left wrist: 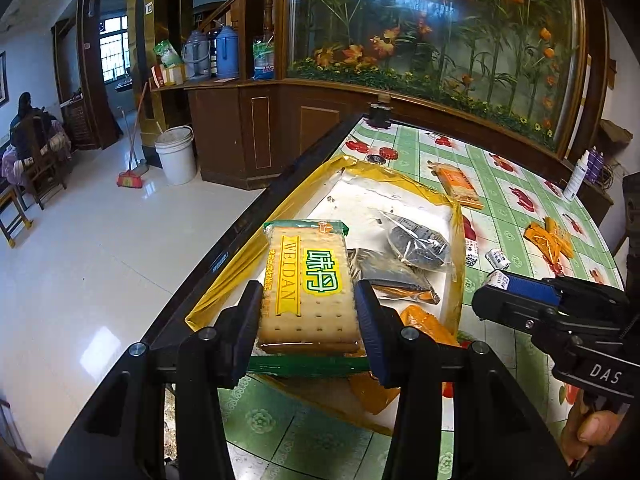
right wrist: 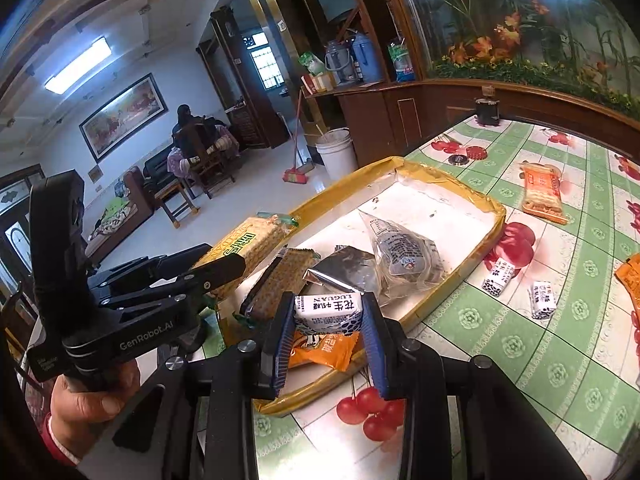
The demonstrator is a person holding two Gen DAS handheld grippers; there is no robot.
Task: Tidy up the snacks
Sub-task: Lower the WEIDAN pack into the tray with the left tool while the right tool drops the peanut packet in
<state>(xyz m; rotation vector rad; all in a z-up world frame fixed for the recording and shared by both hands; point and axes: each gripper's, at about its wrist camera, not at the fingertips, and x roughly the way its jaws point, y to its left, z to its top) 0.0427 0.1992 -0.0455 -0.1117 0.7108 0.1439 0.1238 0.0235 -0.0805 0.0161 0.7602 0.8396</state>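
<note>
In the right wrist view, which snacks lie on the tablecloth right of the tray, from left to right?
White candy → second white candy → orange cracker pack → orange packet at the edge.

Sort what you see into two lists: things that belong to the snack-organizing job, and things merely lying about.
Job:
- green-wrapped cracker pack in left gripper
- small white candy bar in right gripper
- yellow-rimmed shallow tray
- orange biscuit pack on the table

Lying about:
- white plastic bucket
- blue thermos flask
- red broom
</note>
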